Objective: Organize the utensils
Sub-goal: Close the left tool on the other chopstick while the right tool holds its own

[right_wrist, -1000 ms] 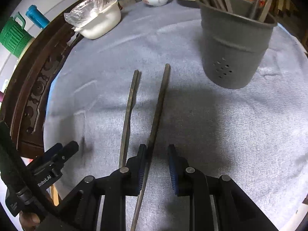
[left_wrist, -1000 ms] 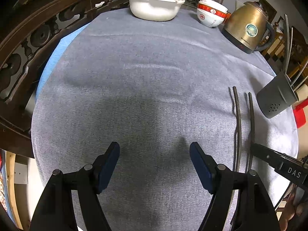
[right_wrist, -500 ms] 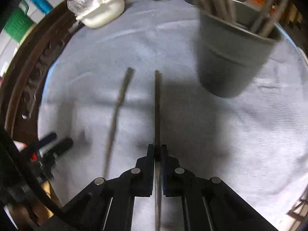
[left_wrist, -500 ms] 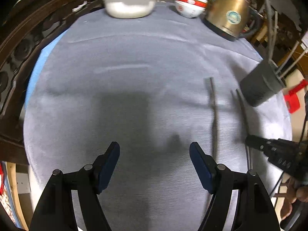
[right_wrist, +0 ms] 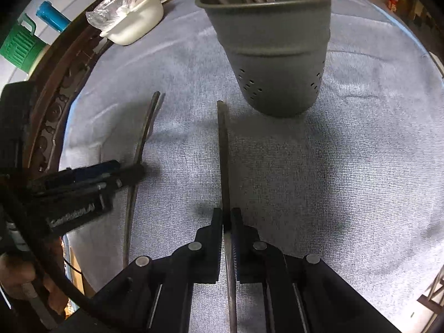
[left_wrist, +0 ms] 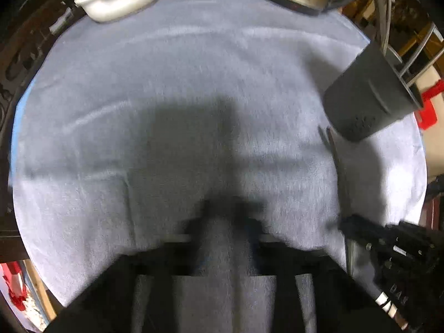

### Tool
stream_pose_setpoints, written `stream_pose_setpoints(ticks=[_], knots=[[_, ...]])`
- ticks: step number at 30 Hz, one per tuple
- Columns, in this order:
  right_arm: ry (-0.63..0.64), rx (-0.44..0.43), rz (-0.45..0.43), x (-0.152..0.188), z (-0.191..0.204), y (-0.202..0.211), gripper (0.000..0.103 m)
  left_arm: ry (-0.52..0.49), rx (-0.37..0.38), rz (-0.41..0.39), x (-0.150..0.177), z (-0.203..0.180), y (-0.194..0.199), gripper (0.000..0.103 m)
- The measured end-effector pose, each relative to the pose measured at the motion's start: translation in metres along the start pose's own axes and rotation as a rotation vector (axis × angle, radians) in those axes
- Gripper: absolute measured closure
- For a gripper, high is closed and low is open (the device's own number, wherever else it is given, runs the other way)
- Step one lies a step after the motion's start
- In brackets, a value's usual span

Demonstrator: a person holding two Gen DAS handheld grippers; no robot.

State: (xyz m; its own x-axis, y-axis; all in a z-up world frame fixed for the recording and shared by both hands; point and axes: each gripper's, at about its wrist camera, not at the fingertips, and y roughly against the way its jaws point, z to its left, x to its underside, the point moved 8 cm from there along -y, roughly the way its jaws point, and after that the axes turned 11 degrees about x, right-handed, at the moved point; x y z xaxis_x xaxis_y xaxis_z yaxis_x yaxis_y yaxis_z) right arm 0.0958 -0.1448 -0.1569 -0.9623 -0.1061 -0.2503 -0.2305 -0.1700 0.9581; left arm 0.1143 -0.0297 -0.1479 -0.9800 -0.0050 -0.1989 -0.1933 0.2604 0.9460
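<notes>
We have one thin dark chopstick (right_wrist: 223,163) pinched between the pads of the right hand-held gripper (right_wrist: 227,222), its far tip lying just short of the gray holder (right_wrist: 274,55) on the bench (right_wrist: 360,152). The second chopstick (right_wrist: 138,161) lies to its left on the cloth, where the left hand-held gripper (right_wrist: 130,170) sits over it; that gripper's jaws have closed, though motion blur keeps us from telling whether they caught the stick. The slim, smooth stick could pivot or slip in the pads, and its tip could knock the holder, a tapered, perforated cup already crowded with utensils. The ribbed gray-blue cloth looks soft and may snag.
</notes>
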Motion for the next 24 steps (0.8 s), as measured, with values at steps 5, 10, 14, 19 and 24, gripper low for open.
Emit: stream_pose_setpoints(ticks=[5,10,14,19,24], knots=[[0.026,0.001,0.032,-0.001,0.002,0.001,0.094,-0.032,0.007,0.059,0.014,0.013,0.002,0.096],[0.071,0.052,0.049,-0.013,0.006,0.004,0.087,0.011,0.021,0.068,0.012,0.024,0.003,0.088],[0.048,0.077,0.047,-0.023,0.006,0.000,0.079,0.031,0.033,0.058,-0.003,0.028,-0.001,0.074],[0.075,0.130,0.041,-0.031,0.009,-0.002,0.085,-0.009,0.037,0.053,0.000,0.026,-0.007,0.096],[0.118,0.155,0.054,-0.030,0.017,-0.004,0.097,0.012,0.091,0.046,0.013,0.039,-0.002,0.098]])
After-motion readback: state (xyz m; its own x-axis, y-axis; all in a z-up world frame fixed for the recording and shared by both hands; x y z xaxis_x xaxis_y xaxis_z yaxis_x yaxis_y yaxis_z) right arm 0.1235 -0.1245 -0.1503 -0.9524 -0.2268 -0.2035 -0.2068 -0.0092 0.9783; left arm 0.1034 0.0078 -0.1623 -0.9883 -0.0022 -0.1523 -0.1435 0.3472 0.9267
